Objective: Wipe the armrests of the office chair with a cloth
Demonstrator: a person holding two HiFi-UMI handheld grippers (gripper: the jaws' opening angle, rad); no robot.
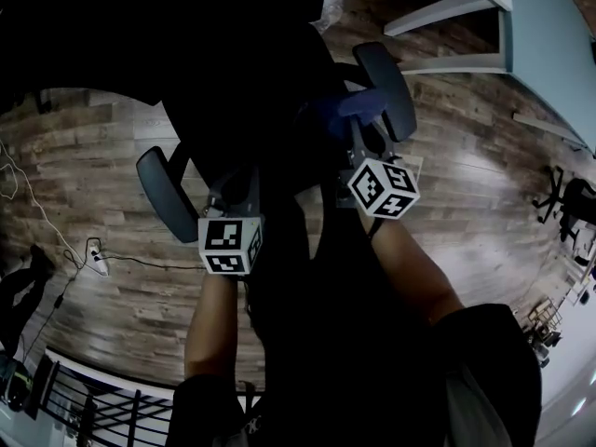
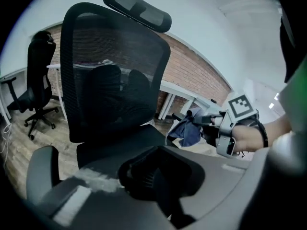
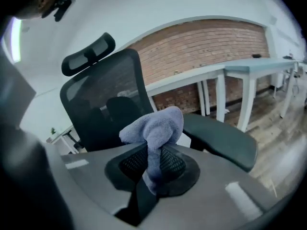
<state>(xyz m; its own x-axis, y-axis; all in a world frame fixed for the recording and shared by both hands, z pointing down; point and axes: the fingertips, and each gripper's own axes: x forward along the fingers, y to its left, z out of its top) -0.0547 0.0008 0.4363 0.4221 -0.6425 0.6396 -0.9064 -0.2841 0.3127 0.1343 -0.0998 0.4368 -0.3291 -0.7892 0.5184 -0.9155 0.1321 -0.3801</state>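
Seen from above, the right gripper (image 1: 357,130) holds the cloth (image 1: 333,110) just beside the right armrest (image 1: 391,87); the left armrest (image 1: 166,194) sits apart. Left gripper view: the left gripper (image 2: 148,176) is pressed together, empty. Right gripper view: jaws pinch the cloth; wiping seems barely begun, both sides remaining.

We see a blue-grey cloth (image 3: 156,123), bunched, pinched in the right gripper (image 3: 151,169), just beside the black office chair's (image 2: 115,80) padded armrest (image 3: 225,138) on our right
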